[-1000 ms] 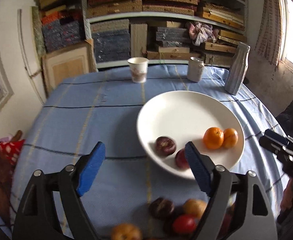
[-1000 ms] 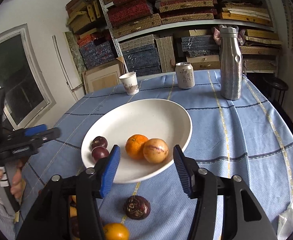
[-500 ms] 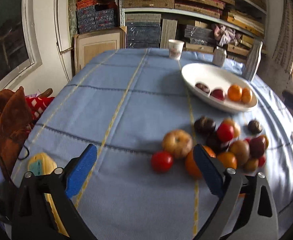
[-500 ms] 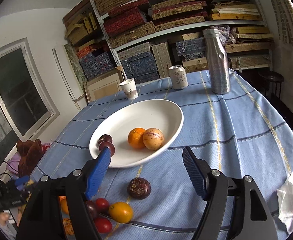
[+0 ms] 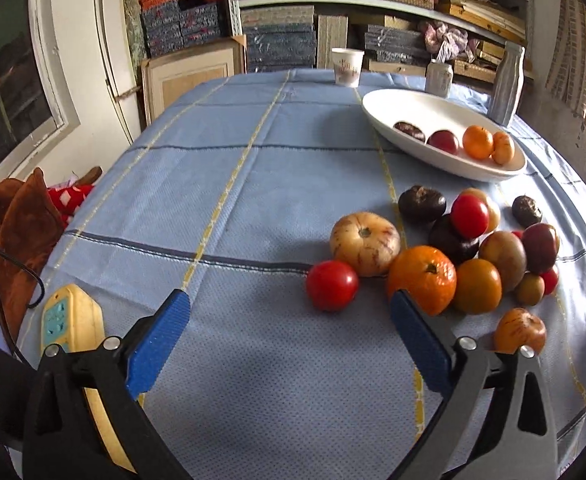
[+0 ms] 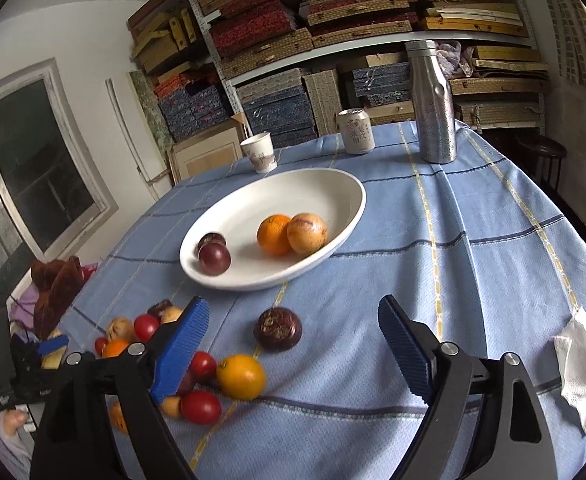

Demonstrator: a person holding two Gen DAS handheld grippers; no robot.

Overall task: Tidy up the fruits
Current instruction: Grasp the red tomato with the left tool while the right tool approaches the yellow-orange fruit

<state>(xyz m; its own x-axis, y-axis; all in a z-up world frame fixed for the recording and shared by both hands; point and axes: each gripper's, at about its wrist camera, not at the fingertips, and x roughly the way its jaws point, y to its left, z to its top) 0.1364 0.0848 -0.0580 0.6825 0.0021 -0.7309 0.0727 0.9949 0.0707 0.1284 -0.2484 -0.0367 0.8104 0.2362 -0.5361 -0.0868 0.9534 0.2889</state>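
Both grippers have pulled back from the white bowl [image 6: 345,216], and their jaws have just been opening; nothing sits between either pair. Bowl was close in front of both a second ago; it now lies well ahead and to the right of my left gripper [image 5: 289,330], and ahead of my right gripper [image 6: 293,334].

Table [image 5: 253,176], blue checked cloth, carries everything. Bowl contents as seen from the right wrist: two dark purple fruits at its left side, touching each other; an orange [image 6: 273,234] and a pale striped fruit touching at centre. Four in, so the task is at an early stage by my reckoning.

Loose pile [image 5: 465,248] is now the main thing in the left view: just ahead of my left gripper and to its right. Nearest pieces: a large orange [image 5: 421,280] just past the right fingertip, a red tomato [image 5: 332,285] ahead between the jaw lines, and a pale ribbed fruit [image 5: 365,243] behind it.

Right gripper: wide open, empty. A dark brown fruit [image 6: 277,328] lies alone just ahead, between the jaw lines, apart from the pile; a yellow-orange fruit [image 6: 241,376] sits near the left finger.

Reading: drop-off looks done, both grippers are set for the next picks. Likely targets are the tomato (left) and the dark brown fruit (right). Round fruit may roll when nudged.
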